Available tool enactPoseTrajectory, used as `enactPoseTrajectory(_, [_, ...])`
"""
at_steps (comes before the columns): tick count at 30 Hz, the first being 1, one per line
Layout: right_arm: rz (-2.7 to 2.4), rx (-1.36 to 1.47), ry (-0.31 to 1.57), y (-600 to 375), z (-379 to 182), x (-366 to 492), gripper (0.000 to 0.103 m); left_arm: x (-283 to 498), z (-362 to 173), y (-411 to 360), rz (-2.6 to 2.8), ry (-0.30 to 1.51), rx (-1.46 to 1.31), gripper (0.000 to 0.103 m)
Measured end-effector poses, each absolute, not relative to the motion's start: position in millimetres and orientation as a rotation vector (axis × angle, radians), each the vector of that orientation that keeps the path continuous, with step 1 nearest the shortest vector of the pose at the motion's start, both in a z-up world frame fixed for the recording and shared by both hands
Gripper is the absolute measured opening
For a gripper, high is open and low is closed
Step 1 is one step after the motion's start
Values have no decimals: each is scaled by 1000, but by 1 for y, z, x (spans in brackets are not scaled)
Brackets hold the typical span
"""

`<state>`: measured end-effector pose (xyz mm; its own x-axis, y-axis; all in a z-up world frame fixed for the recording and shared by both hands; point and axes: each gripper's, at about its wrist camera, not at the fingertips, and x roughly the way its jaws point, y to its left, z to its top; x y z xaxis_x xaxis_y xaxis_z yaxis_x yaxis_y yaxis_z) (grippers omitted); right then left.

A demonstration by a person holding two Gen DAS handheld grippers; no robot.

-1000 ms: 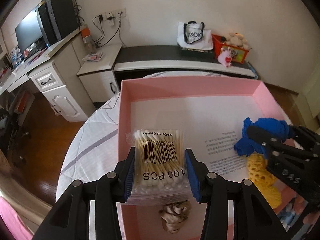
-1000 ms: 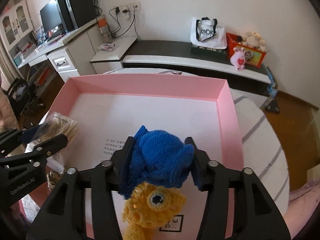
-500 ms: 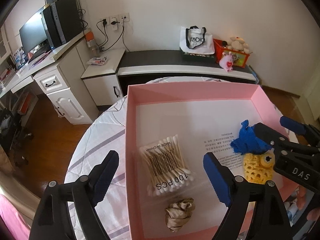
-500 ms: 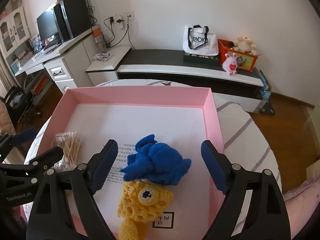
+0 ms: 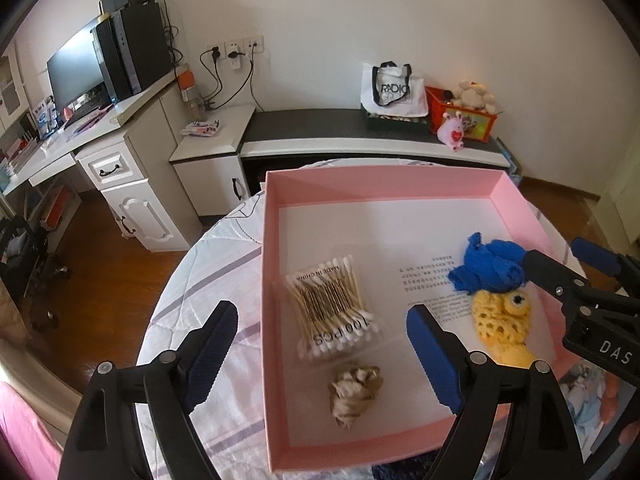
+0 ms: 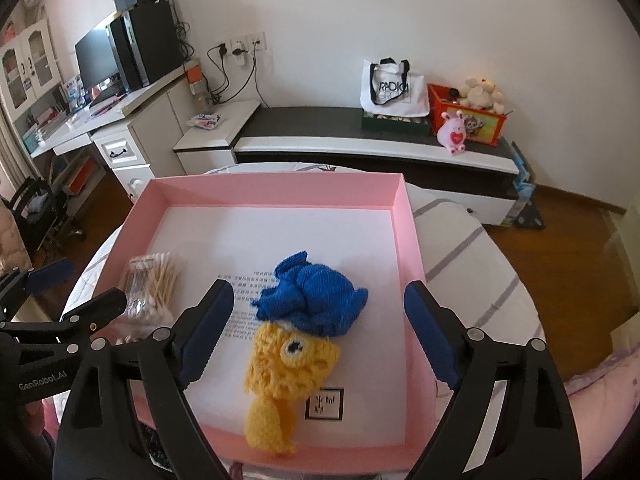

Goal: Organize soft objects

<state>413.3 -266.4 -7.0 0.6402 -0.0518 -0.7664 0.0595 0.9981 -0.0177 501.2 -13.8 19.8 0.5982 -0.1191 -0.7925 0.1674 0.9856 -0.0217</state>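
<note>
A pink box (image 5: 384, 178) (image 6: 280, 180) sits on the round table. On its white floor lie a bag of cotton swabs (image 5: 330, 308) (image 6: 152, 280), a crumpled beige wad (image 5: 352, 388), a blue knitted cloth (image 5: 488, 268) (image 6: 316, 296) and a yellow crochet toy (image 5: 500, 320) (image 6: 288, 368). The blue cloth rests on the toy's top. My left gripper (image 5: 320, 316) is open above the swab bag and touches nothing. My right gripper (image 6: 319, 294) hovers over the blue cloth; its jaws are still opening and the pads stand clear of the cloth.
A white quilted cloth (image 5: 208, 280) covers the table around the box. Behind are a low dark-topped cabinet (image 5: 360, 124) with a tote bag (image 5: 392, 92) and plush toys (image 5: 472, 96), and a desk with a monitor (image 5: 76, 72) at the left.
Both grippers have opened and drawn back. The left one let go of the swab bag, the right one let go of the blue cloth; both things now lie in the box.
</note>
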Motion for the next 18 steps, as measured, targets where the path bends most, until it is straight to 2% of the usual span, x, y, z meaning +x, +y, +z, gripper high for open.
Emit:
enactPoseTrajectory(6, [-63, 1, 849, -261, 5, 387, 87, 465, 35, -10, -166, 890, 54, 84])
enactPoseTrajectory(11, [-64, 3, 811, -259, 18, 361, 94, 430, 48, -6, -164, 868, 46, 84])
enactPoseTrajectory(18, [-74, -22, 752, -248, 35, 319, 97, 375, 67, 0, -158, 819, 35, 89])
